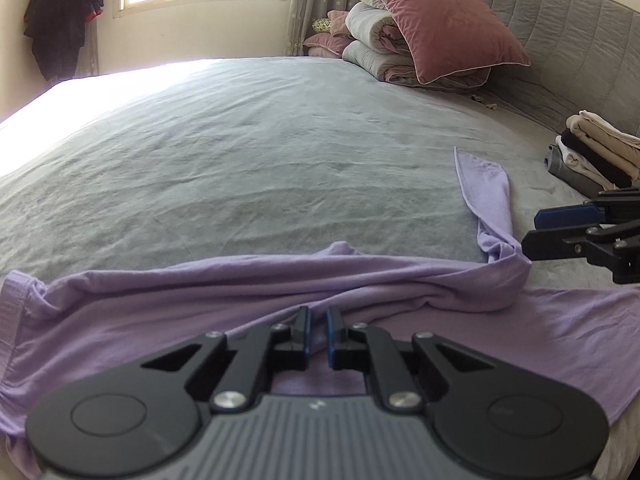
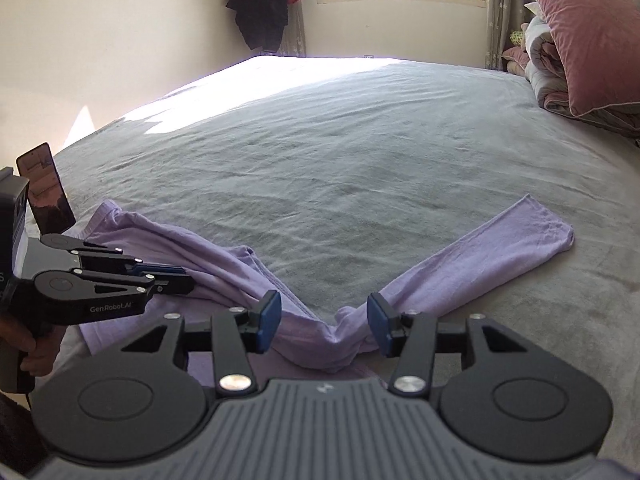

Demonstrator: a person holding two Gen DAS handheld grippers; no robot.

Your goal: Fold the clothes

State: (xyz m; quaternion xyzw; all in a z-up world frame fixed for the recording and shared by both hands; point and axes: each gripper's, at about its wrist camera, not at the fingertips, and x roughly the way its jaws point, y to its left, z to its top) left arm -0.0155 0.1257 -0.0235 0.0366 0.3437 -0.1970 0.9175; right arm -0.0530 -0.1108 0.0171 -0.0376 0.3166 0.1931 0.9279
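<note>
while the lilac long-sleeved top (image 1: 168,312) lies bunched across the near edge of the grey bed (image 1: 240,152), the fold looks barely begun: the body is rumpled in a ridge and nothing sits in a neat rectangle yet. the left gripper (image 1: 318,330) has its jaws pinched nearly together on a pleat of the cloth just ahead of its fingers. the right gripper (image 2: 323,318) stands with jaws apart, the twisted shoulder of the top lying between its blue pads (image 2: 269,316) but not clamped. one sleeve (image 2: 480,252) runs out flat beyond and to the right of the right fingers; smoothing the body and bringing that sleeve in appear still to come. a stack of folded clothes (image 1: 596,152) waits well beyond the right gripper, seemingly earlier work done. pillows and a rolled quilt (image 1: 420,36) sit far ahead, clear of the fingers. the open bedspread ahead offers room; only the top's own twist seems in the way.
</note>
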